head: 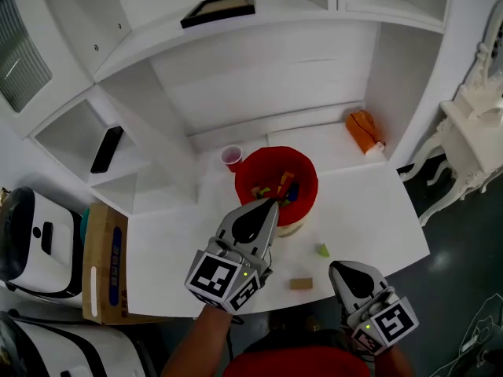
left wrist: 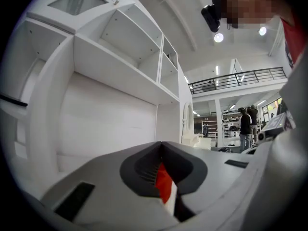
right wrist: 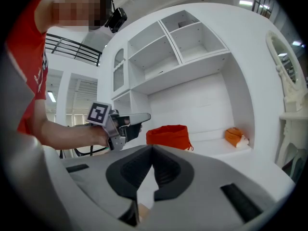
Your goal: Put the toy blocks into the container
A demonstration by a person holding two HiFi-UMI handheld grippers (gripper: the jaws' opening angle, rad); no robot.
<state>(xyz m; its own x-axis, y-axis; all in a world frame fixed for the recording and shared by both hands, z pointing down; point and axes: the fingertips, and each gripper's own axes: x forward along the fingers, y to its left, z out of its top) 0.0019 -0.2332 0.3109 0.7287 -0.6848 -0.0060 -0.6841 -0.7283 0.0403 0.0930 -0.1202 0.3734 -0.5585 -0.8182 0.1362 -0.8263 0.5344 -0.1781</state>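
Head view: block near right tool

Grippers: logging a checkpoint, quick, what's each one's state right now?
Left gripper: jaws shut, holding nothing.
Right gripper: jaws shut, holding nothing.

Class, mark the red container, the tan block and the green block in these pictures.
red container (head: 271,160): head view, its far inner wall.
tan block (head: 300,283): head view, its top face.
green block (head: 323,250): head view, its middle.
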